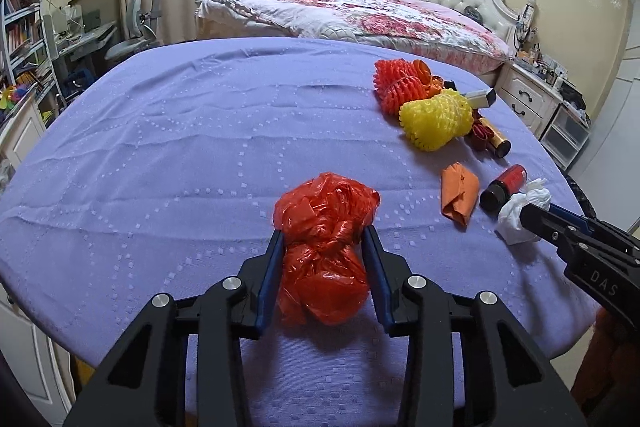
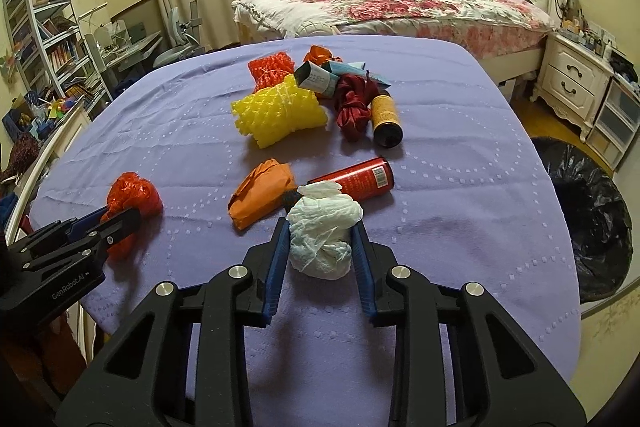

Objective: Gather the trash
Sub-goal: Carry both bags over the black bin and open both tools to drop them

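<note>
Left claw (image 1: 324, 233) squeezed on a crumpled ball of thin red plastic bag (image 1: 324, 247), blue pads pressed into both sides so the soft ball cannot slip out. Right claw (image 2: 320, 231) narrow too, pinched on a scrunched white paper tissue (image 2: 322, 231), held at the middle where the wad is fattest. Both bits of trash low over the desk with the purple cloth (image 2: 460, 211), maybe touching it, hard to tell.

Just past the right claw: a folded orange paper wrapper (image 2: 260, 193) and a red metal can lying on its side (image 2: 356, 177), right beside the tissue. Farther ahead, in one heap: a yellow foam fruit net (image 2: 280, 113), a dark red ribbon bundle (image 2: 354, 107), a gold can (image 2: 386, 121).

Off to the right of the right claw, down on the floor: a bin with a black bag (image 2: 592, 211), mouth open and close by, likely the place for all the trash. One piece per claw, so probably two things carried in one trip.
</note>
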The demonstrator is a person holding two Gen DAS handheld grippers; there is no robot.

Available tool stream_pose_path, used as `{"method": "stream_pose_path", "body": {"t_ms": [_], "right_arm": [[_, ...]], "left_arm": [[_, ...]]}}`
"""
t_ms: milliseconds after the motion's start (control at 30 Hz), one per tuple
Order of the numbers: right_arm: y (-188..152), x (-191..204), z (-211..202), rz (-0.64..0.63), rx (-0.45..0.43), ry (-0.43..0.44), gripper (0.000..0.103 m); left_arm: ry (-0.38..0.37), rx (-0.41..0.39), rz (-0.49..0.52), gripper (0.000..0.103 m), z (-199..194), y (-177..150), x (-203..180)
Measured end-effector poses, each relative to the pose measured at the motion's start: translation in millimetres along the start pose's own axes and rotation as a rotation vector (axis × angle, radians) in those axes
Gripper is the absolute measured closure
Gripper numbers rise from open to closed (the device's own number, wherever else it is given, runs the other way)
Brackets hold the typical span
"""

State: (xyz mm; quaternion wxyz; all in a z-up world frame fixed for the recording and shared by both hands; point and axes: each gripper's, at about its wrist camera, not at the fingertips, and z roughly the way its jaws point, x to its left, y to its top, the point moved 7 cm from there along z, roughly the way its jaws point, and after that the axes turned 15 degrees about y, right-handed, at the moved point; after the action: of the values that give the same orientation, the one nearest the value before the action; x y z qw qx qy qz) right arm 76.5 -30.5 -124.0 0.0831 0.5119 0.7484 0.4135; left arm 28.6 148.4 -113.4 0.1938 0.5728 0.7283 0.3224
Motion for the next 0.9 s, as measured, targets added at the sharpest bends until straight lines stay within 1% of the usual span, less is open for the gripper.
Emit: {"method": "stream_pose_path", "body": {"t_ms": [133,333,467,633,733,900], "right_arm": [[-0.9,-7.0,-3.4,0.015,-0.007,-0.005,0.073],[0.3,-16.5,-13.0,0.025,-0.027,-0.020,0.073],[5.6,-25.2,-26.1,0.027,-0.057,-0.047,0.073],[17.3,-49.5,-51.5,0.038,-0.114,-0.109,0.073],[22.7,-71.2,-66.9,0.057,-0.143,-0.157,0.073],[24.7,-117.3,-89.0,0.113,-0.178,-0.238,0.073]], "left_arm": [[0.006,-0.010,0.000,0.068,-0.8,1.1,-0.1],[0.004,-0.056,-0.021,0.069,-12.4,12.0,0.1],[-0.028,-0.082,-0.019,0.069,-22.9,23.9,-11.6],[-0.087,-0.142,0.033,0.069,-40.5,38.8,-48.1],[-0.139,-0.164,0.080,0.069,-46.6,47.2,-81.0],[-0.230,-0.173,0.138,0.069,-49.8,61.7,-142.3]]}}
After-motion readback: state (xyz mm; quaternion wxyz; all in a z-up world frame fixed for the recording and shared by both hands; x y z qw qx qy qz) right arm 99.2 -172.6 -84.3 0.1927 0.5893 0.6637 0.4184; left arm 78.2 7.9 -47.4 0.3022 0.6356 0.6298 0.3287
